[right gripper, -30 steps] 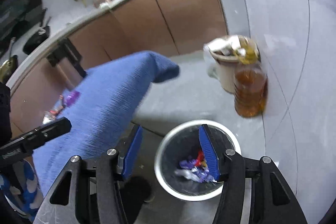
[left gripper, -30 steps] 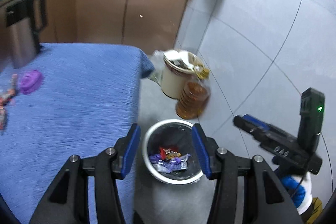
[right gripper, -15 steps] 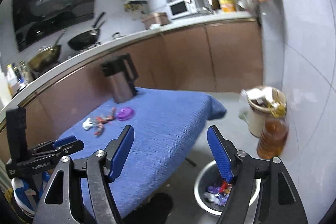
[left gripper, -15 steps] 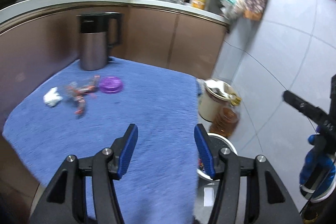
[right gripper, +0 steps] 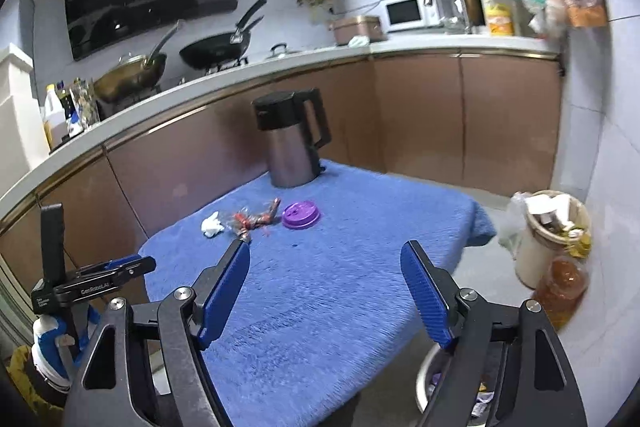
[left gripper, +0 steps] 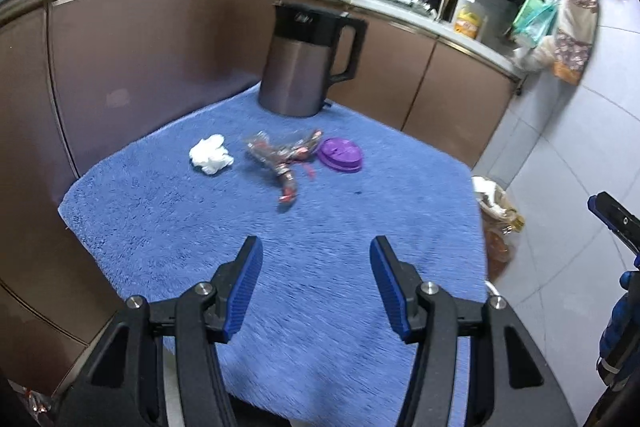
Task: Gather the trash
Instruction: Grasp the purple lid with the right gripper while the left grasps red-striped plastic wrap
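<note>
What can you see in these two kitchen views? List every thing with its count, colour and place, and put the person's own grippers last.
kettle: one, steel with black lid, back of blue-covered table.
tissue: one, white, crumpled, left of wrappers.
wrappers: a few, clear and red, mid table.
lid: one, purple, right of wrappers.
full bin: one, cream, floor right of table.
oil bottle: one, amber, beside that bin.
trash bin: one, white-rimmed, floor below table edge.
pans: two, dark, on stove.
microwave: one, white, counter.
left gripper: open, empty.
right gripper: jaws just opening, empty.
</note>
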Available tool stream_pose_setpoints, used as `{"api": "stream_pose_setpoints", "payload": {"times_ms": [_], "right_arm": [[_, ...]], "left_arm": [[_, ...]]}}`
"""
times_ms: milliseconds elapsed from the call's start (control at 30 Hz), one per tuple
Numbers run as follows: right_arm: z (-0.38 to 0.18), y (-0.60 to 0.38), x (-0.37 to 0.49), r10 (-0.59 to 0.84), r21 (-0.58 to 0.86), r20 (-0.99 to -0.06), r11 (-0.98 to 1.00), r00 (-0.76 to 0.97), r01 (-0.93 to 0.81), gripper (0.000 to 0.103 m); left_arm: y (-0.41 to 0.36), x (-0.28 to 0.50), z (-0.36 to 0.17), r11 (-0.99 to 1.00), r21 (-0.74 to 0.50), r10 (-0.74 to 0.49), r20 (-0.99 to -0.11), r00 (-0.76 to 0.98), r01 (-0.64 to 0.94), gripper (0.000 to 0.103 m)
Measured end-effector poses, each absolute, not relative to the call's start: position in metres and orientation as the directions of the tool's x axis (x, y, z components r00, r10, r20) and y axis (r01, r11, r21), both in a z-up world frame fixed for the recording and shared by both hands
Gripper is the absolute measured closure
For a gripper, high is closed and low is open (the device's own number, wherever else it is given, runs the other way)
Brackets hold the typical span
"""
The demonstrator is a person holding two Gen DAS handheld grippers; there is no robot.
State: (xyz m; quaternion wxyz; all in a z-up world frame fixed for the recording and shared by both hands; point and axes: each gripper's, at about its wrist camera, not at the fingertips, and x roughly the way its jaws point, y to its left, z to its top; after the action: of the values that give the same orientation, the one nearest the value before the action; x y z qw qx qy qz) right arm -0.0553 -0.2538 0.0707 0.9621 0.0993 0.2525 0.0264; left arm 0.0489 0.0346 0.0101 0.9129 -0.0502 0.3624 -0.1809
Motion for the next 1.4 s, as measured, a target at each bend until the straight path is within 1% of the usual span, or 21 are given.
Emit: {"api": "stream_pose_setpoints", "payload": {"times_ms": [200,333,500,600,700,767,800,867,1033,1167,1233,1333,1400], "right_arm": [[0.037,-0.238,0.017,0.174,0.227,-0.534,0.972,0.827,-0.057,0.027],[0.013,-0.227,0.073,0.229,0.247,-0.559,0.963,0.797,-0.103,0.030],[-0.021,-0.209,0.152,0.239,0.204,-0.611,0.969,0.755,-0.142,0.030],[-0.043,-0.198,0.199,0.232,0.166,-0.650,0.973,0.724,-0.163,0.027],[-0.059,-0.190,0.235,0.226,0.140,-0.678,0.974,0.699,-0.180,0.021],[-0.069,-0.185,0.254,0.233,0.131,-0.699,0.971,0.676,-0.200,0.016],[-0.075,-0.181,0.265,0.229,0.118,-0.710,0.971,0.666,-0.208,0.016],[-0.084,-0.175,0.283,0.216,0.094,-0.732,0.971,0.647,-0.218,0.016],[-0.099,-0.169,0.302,0.198,0.065,-0.754,0.971,0.626,-0.229,0.016],[-0.104,-0.165,0.310,0.205,0.062,-0.763,0.967,0.613,-0.246,0.016],[-0.107,-0.165,0.314,0.208,0.069,-0.771,0.967,0.602,-0.245,0.016],[-0.112,-0.168,0.319,0.219,0.098,-0.790,0.967,0.572,-0.235,0.020],[-0.115,-0.171,0.323,0.231,0.119,-0.793,0.966,0.564,-0.227,0.020]], "left_arm": [[0.021,0.111,-0.020,0.934,-0.214,-0.351,-0.690,0.632,0.285,0.049],[0.012,0.153,-0.038,0.935,-0.214,-0.347,-0.711,0.612,0.281,0.049],[-0.004,0.202,-0.063,0.939,-0.202,-0.333,-0.736,0.589,0.278,0.049],[-0.009,0.224,-0.077,0.940,-0.209,-0.330,-0.752,0.571,0.269,0.050],[-0.011,0.240,-0.087,0.939,-0.221,-0.334,-0.764,0.552,0.263,0.050],[-0.013,0.247,-0.093,0.945,-0.207,-0.316,-0.775,0.546,0.254,0.050],[-0.013,0.249,-0.098,0.946,-0.205,-0.312,-0.781,0.541,0.251,0.055],[-0.011,0.250,-0.103,0.947,-0.205,-0.310,-0.779,0.545,0.246,0.061],[-0.007,0.247,-0.105,0.941,-0.235,-0.334,-0.762,0.554,0.245,0.067],[-0.006,0.244,-0.106,0.929,-0.260,-0.366,-0.752,0.549,0.264,0.080],[-0.006,0.244,-0.106,0.925,-0.269,-0.377,-0.748,0.547,0.270,0.083],[-0.003,0.243,-0.106,0.918,-0.290,-0.394,-0.738,0.547,0.271,0.084],[0.002,0.241,-0.106,0.915,-0.306,-0.404,-0.732,0.549,0.265,0.085]]}}
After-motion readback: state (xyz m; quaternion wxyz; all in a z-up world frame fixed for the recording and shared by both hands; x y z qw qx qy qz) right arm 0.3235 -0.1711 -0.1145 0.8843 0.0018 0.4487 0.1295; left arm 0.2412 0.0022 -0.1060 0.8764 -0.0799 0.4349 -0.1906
